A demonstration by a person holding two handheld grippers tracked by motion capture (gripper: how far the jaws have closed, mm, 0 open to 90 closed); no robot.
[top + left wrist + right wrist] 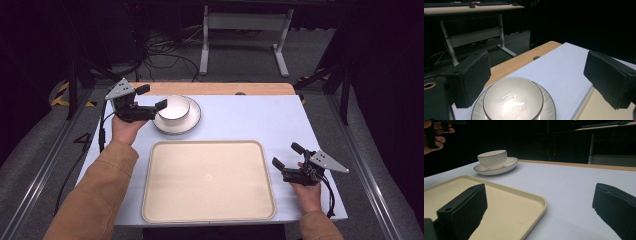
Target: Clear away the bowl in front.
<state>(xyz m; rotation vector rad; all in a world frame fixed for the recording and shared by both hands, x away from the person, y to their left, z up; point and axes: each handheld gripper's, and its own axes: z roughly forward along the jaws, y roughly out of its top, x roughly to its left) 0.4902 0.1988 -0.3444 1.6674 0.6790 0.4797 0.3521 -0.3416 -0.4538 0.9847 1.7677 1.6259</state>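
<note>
1. Nearest the person, a large cream-coloured rectangular plastic tray with rounded corners (208, 182) lies flat and bare on the pale blue-white desk (250, 117), close to its near edge.
2. Just right of the tray, the right hand (306, 192) holds the right gripper (286, 156) low over the desk beside the tray's right rim. Its black jaws stand wide apart, released, with nothing between them. In the right gripper view one jaw hangs over the tray's corner (531, 205) and the other over bare desk surface.
3. Farther back and left, past the tray's far-left corner, a white ceramic bowl with a thin dark rim (174, 107) sits upright in the middle of a matching white round saucer (192, 122). The saucer rests on the desk, apart from the tray.
4. The left hand (125, 127), in a tan sleeve (97, 192), holds the left gripper (152, 97) just beside the bowl on its left. Its jaws are spread wide, gripping nothing. In the left gripper view the bowl (512, 100) lies low between them, untouched.
5. Beyond the pale surface runs a strip of bare wood (220, 88), then grey floor (240, 55) and a white frame leg (204, 42).
</note>
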